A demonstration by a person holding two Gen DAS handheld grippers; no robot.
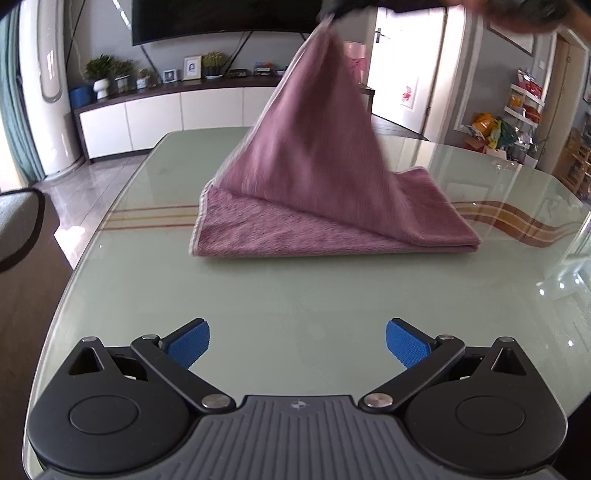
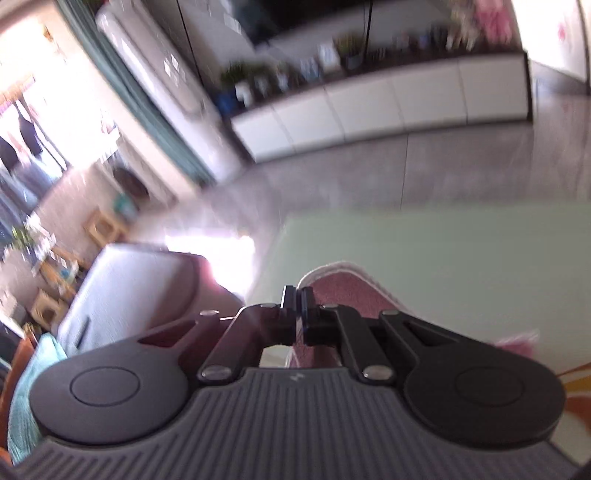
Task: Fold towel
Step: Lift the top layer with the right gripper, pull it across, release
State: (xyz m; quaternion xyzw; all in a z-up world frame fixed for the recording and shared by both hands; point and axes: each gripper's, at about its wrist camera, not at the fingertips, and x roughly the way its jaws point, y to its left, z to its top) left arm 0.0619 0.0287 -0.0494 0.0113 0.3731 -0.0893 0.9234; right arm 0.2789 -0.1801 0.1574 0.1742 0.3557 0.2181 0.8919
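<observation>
A pink towel (image 1: 306, 177) lies on the pale green glass table (image 1: 295, 295), one corner pulled up into a tall peak. My right gripper (image 1: 332, 13) holds that peak at the top of the left wrist view, with a hand behind it. In the blurred right wrist view the right gripper (image 2: 298, 291) is shut on the towel (image 2: 343, 291), which hangs below the pads. My left gripper (image 1: 297, 343) hovers over the near side of the table, well short of the towel. Its blue pads (image 1: 192, 341) stand wide apart with nothing between them.
A white cabinet (image 1: 166, 114) with plants and photo frames runs along the far wall under a dark screen. A chair (image 1: 22, 221) stands left of the table. Shelves and bags (image 1: 517, 122) crowd the right side. The table's curved left edge (image 1: 92, 240) drops to the floor.
</observation>
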